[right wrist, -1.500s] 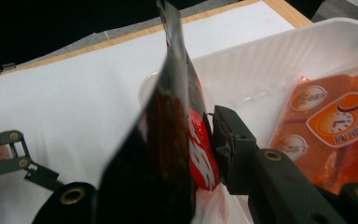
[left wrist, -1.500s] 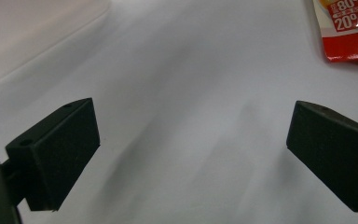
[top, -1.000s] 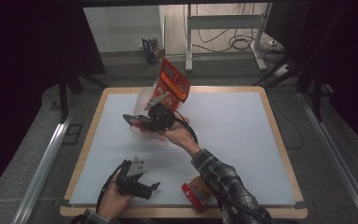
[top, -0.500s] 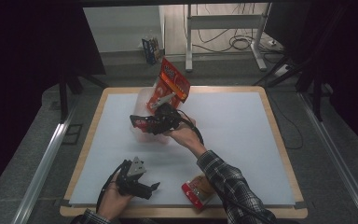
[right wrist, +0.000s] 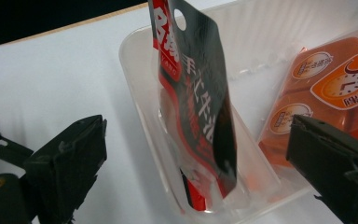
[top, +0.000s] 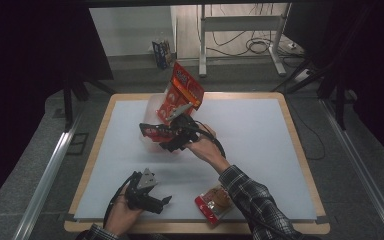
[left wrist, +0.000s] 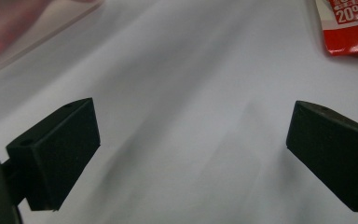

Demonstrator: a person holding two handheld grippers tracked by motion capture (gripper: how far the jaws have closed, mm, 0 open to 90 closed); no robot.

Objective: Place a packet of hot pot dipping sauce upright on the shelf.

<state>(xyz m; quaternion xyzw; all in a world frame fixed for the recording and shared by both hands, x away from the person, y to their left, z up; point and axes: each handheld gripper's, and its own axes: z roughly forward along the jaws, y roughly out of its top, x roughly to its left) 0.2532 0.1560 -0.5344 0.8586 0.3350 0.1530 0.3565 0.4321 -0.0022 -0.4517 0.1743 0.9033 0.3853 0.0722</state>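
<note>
Packet (right wrist: 200, 116), dark and red, stands on end in the clear tray (right wrist: 140, 93), dead ahead between the right hand-held gripper (right wrist: 205, 172)'s jaws, which have just been opening, seemingly clear of it; left hand-held gripper (left wrist: 191, 140) idles released, farther off.

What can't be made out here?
- Tray floor: right gripper view, hidden by the dark pouch and orange pack.
- Red packet: left gripper view, cut by the top edge.
- Near packet label: high view, too small.

right gripper (top: 152, 132) fingers just opened wide; left gripper (top: 164, 201) open
</note>
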